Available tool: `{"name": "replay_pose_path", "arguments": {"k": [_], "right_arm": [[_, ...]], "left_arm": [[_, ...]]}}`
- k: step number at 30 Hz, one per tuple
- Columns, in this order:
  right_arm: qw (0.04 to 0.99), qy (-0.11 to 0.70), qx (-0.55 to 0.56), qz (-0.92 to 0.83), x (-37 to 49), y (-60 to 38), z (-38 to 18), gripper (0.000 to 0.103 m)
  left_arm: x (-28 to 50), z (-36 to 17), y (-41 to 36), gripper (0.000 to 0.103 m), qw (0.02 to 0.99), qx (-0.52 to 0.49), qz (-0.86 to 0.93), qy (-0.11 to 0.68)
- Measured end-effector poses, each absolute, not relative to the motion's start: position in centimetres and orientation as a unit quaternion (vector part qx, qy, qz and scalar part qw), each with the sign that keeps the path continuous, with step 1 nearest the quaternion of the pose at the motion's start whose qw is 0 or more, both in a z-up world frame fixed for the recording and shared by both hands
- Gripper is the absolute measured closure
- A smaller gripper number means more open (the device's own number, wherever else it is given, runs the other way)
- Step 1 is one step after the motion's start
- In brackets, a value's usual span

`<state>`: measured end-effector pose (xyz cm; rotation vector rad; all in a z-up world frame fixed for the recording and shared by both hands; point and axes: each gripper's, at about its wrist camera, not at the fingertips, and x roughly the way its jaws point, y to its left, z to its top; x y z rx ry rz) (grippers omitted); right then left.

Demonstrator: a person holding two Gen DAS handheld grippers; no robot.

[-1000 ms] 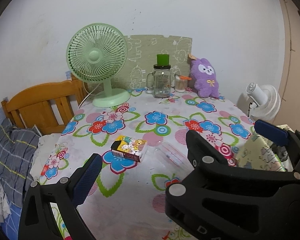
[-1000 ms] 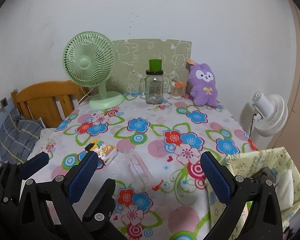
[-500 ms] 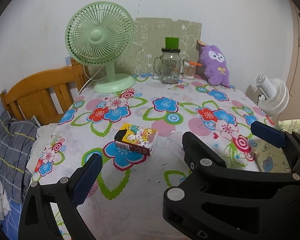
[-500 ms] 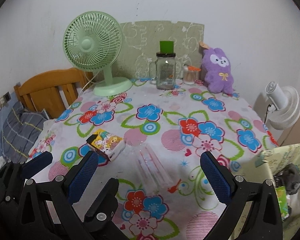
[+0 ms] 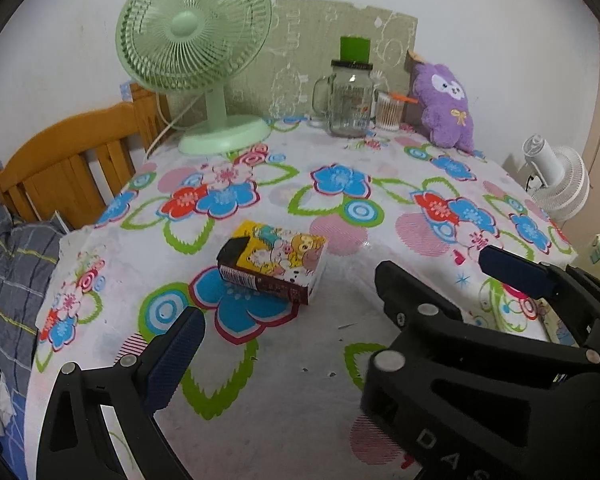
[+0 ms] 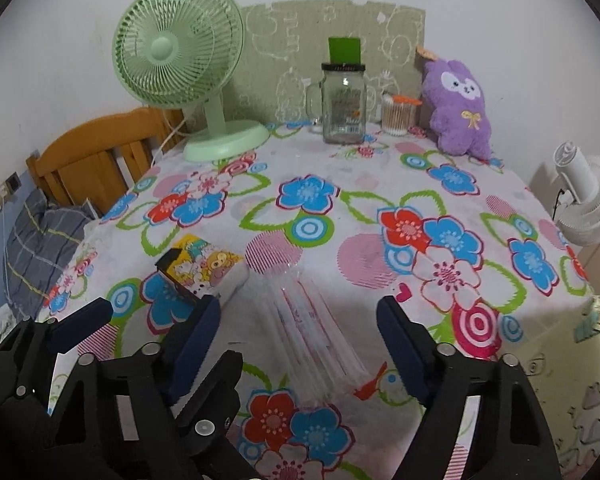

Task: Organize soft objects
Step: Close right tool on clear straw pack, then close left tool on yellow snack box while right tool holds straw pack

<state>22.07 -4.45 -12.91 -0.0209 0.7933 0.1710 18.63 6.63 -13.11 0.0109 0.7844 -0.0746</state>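
A purple plush toy (image 5: 446, 108) (image 6: 458, 114) leans on the wall at the table's far right. A colourful cartoon-printed pack (image 5: 272, 268) (image 6: 204, 268) lies on the flowered tablecloth (image 6: 420, 184), just beyond my left gripper (image 5: 300, 320), which is open with nothing between its fingers. Its right finger is hidden behind my right gripper (image 5: 440, 270). In the right wrist view my right gripper (image 6: 300, 320) is closing its jaws around a clear plastic packet (image 6: 312, 332) lying flat on the cloth. The pads stand apart from the packet.
A green desk fan (image 6: 180, 52), a glass jar with a green lid (image 6: 344, 104) and a cup of cotton swabs (image 6: 396, 116) stand along the back wall. A wooden headboard (image 5: 68, 172) is at left. A white fan (image 6: 588, 200) and a patterned fabric bin (image 6: 568, 364) are at right.
Both grippers have sunk and moved forward toward the table, so the pack and the clear packet look closer. The right gripper's jaws have narrowed.
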Motion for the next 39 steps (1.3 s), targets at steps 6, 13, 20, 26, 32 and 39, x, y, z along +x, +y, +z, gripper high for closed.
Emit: {"name": "replay_pose_path", "arguments": {"k": [6, 13, 20, 26, 32, 39], "right_arm": [[0.905, 0.417, -0.01, 0.086, 23.3, -4.2, -14.5, 0.038], [0.894, 0.439, -0.003, 0.094, 23.8, -3.9, -15.9, 0.052], [0.89, 0.445, -0.003, 0.099, 24.0, -3.9, -16.1, 0.07], [0.895, 0.435, 0.005, 0.101, 23.6, -4.2, -15.4, 0.079], [0.902, 0.424, 0.014, 0.085, 23.3, -4.8, -14.2, 0.081], [0.911, 0.402, 0.03, 0.084, 22.9, -5.4, -12.5, 0.081]], "left_arm": [[19.5, -14.4, 6.8, 0.003, 0.914, 0.002, -0.036, 0.405], [20.0, -15.5, 6.8, 0.003, 0.904, 0.0, -0.04, 0.425], [20.3, -15.7, 6.8, 0.003, 0.9, -0.002, -0.041, 0.433], [20.0, -14.7, 6.5, 0.003, 0.907, 0.011, -0.038, 0.42], [20.1, -13.5, 6.0, 0.003, 0.912, 0.022, -0.046, 0.408], [20.0, -11.7, 5.6, 0.003, 0.918, 0.04, -0.053, 0.39]]}}
